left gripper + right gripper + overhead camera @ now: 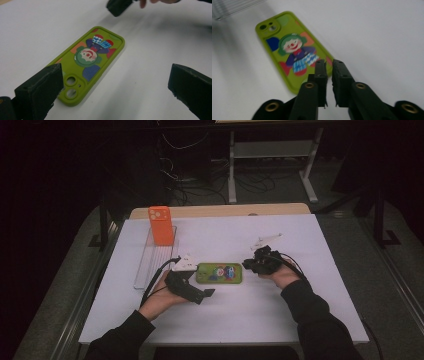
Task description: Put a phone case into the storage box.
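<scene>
A green phone case printed with a clown lies flat, back up, in the middle of the white table. My left gripper rests at its left end, jaws open wide; in the left gripper view the case lies just ahead of the left jaw, with the camera-hole end nearest, and nothing is between the jaws. My right gripper sits at the case's right end. In the right gripper view its jaws stand nearly together over the case's near corner, shut with nothing between them.
An orange phone case stands upright in a clear slotted rack at the left of the table. A small white piece lies beyond the right hand. The table's front edge is close to the forearms.
</scene>
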